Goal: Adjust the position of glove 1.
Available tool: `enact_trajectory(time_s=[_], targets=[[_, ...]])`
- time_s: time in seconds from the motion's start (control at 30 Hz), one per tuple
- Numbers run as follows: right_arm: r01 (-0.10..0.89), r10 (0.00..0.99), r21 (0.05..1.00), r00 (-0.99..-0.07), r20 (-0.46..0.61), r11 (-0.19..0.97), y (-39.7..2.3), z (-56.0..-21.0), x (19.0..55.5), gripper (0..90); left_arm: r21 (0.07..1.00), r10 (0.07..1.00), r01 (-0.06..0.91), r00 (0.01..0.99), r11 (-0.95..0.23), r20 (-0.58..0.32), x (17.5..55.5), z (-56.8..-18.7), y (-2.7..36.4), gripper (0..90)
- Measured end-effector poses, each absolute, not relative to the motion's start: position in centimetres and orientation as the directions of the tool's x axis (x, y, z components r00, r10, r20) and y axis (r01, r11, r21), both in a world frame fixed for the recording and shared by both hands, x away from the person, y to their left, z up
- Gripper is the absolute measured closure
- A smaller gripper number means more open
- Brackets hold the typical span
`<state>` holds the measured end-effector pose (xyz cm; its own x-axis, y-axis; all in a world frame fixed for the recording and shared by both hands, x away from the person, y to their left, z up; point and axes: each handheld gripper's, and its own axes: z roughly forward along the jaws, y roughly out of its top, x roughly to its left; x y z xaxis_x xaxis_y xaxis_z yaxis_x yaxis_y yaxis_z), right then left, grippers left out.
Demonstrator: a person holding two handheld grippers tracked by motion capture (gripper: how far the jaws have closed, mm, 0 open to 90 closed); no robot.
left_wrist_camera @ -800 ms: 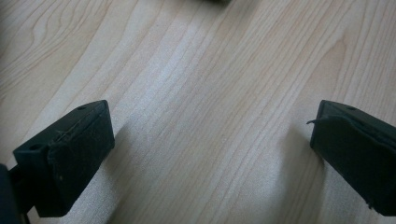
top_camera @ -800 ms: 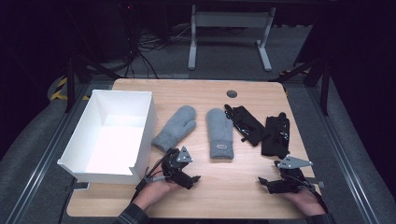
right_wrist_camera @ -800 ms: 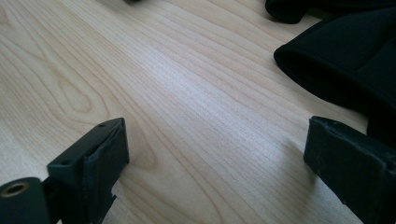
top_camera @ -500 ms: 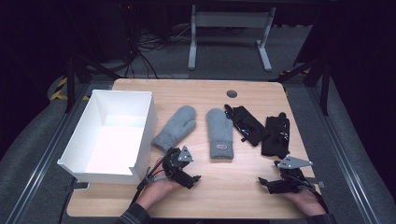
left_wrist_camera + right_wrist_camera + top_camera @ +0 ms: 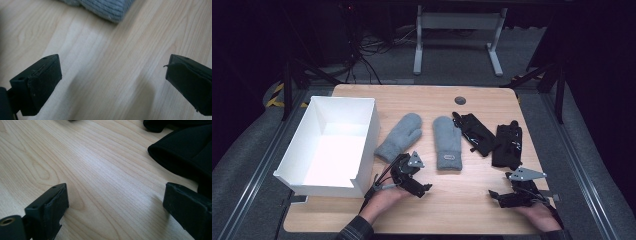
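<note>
We rest both wide, empty: left hand-held gripper [image 5: 424, 188] faces the grey mittens [image 5: 447, 141], right hand-held gripper [image 5: 493, 195] the black gloves [image 5: 507, 145], box [image 5: 367, 134] ready.

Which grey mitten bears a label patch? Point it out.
The right mitten, lying straight with a small patch near its cuff; the left mitten lies slanted toward the box and shows none.
</note>
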<state>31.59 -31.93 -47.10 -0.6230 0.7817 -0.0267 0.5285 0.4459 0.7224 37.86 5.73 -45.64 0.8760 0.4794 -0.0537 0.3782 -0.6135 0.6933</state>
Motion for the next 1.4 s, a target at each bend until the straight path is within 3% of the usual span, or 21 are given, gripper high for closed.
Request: enact_trajectory(time_s=[0.47,0.7,1.1,1.4], targets=[[0.528,0.78,0.722,-0.625,-0.027,0.447,-31.9,-47.1,31.6,6.8,0.725,0.458,0.347,0.888,-0.595,-0.048,39.3,-43.7,3.7,6.6],[0.528,0.781,0.723,-0.624,-0.026,0.446,-31.9,-47.1,31.6,6.8,0.751,0.448,0.337,0.892,-0.567,-0.062,40.2,-42.7,3.0,25.1],[0.527,0.78,0.723,-0.625,-0.027,0.447,-31.9,-47.1,31.6,6.8,0.757,0.382,0.32,0.919,-0.569,-0.101,41.8,-42.3,0.5,87.1],[0.526,0.779,0.722,-0.627,-0.027,0.449,-31.9,-47.1,31.6,6.7,0.754,0.371,0.334,0.92,-0.566,-0.129,43.5,-42.0,-1.4,90.0]])
